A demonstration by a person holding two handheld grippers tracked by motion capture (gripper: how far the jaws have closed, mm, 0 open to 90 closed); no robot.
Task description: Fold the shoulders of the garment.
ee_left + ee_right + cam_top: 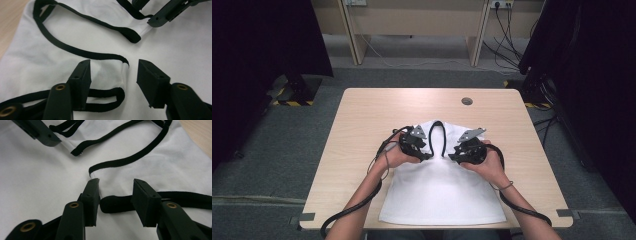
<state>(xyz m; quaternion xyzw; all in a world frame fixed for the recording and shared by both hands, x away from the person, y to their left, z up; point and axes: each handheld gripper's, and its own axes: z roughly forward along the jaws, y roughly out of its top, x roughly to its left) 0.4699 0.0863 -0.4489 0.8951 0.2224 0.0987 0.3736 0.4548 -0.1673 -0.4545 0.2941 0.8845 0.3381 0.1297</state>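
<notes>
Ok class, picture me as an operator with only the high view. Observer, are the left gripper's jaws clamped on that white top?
Observer: No. The left gripper is open. A folded corner of the white top lies between its jaws, unpressed.
Operator: And the right one?
Observer: The right gripper is open too. A black strap loop lies between its jaws.
Operator: Anything else near the left jaws?
Observer: A second black loop lies flat on the fabric, partly behind one jaw.
</notes>
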